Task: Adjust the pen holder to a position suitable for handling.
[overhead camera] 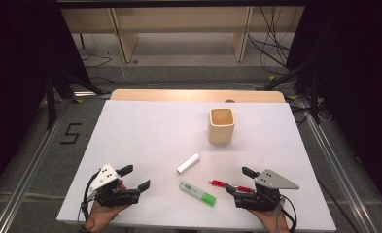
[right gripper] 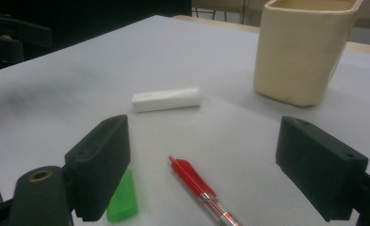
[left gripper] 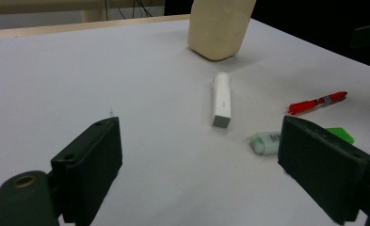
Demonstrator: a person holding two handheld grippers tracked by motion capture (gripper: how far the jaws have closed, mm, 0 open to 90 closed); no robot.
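- The table (overhead camera: 145,126) has a flat, matte white top with a pale wooden edge at its far side.
- The cup (overhead camera: 221,125), a squarish cream holder with rounded corners and an open mouth, stands upright well beyond both grippers.
- The right gripper (overhead camera: 238,181) rests at the near right with its black jaws spread wide, empty; the red pen (right gripper: 199,189) lies between them, untouched.
- The left gripper (overhead camera: 135,177) sits at the near left, jaws equally wide, holding nothing.
- The green highlighter (overhead camera: 197,193), pale-bodied with a bright green cap, lies between the two grippers.
- The white tube (overhead camera: 188,163), smooth with a squared end, lies just beyond the highlighter.
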